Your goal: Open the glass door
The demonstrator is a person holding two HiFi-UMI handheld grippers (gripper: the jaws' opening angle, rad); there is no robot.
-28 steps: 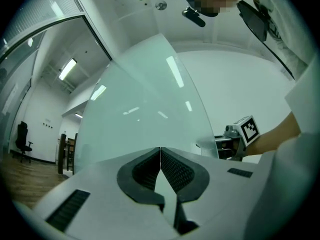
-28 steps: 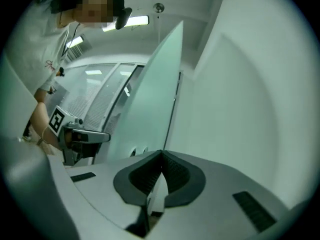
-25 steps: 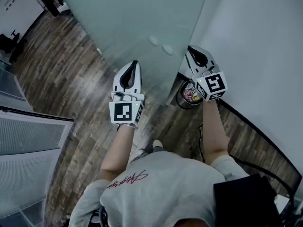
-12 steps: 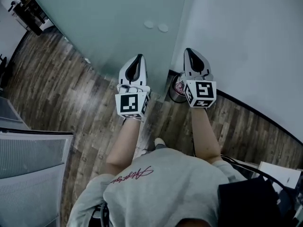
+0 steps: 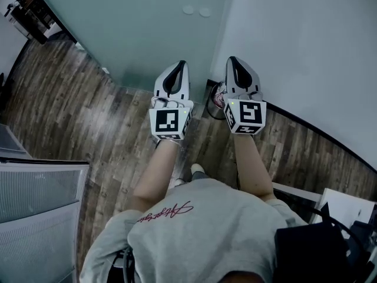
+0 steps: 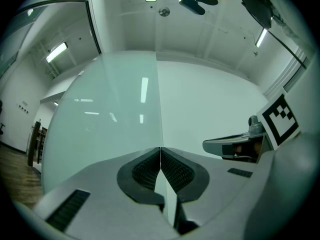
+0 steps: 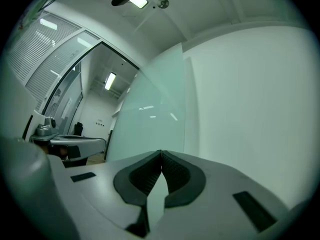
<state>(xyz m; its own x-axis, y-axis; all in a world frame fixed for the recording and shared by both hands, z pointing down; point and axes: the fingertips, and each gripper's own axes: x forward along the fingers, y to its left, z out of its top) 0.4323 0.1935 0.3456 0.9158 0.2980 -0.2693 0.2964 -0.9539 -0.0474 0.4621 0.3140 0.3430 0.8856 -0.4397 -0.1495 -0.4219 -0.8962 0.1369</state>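
Note:
A frosted glass door [image 5: 141,22] fills the top of the head view, its right edge meeting a white wall [image 5: 306,46]; two small round fittings [image 5: 196,10] sit near that edge. My left gripper [image 5: 175,69] points at the door's lower part, jaws shut with nothing between them. My right gripper [image 5: 234,66] is beside it, near the door edge and wall, also shut and empty. In the left gripper view the door [image 6: 105,114] and its edge lie straight ahead of the left gripper [image 6: 160,149]. The right gripper view shows the door [image 7: 150,119] ahead of the right gripper [image 7: 161,153].
A small bin [image 5: 217,102] with coloured contents stands on the wood floor [image 5: 70,99] at the foot of the wall, partly under my right gripper. A grey blind or panel [image 5: 35,211] is at the lower left. A black baseboard [image 5: 318,128] runs along the wall.
Both grippers have moved forward toward the door and closer together. The view has shifted so the door and wall now lie nearer, and the bin is mostly hidden under the right gripper.

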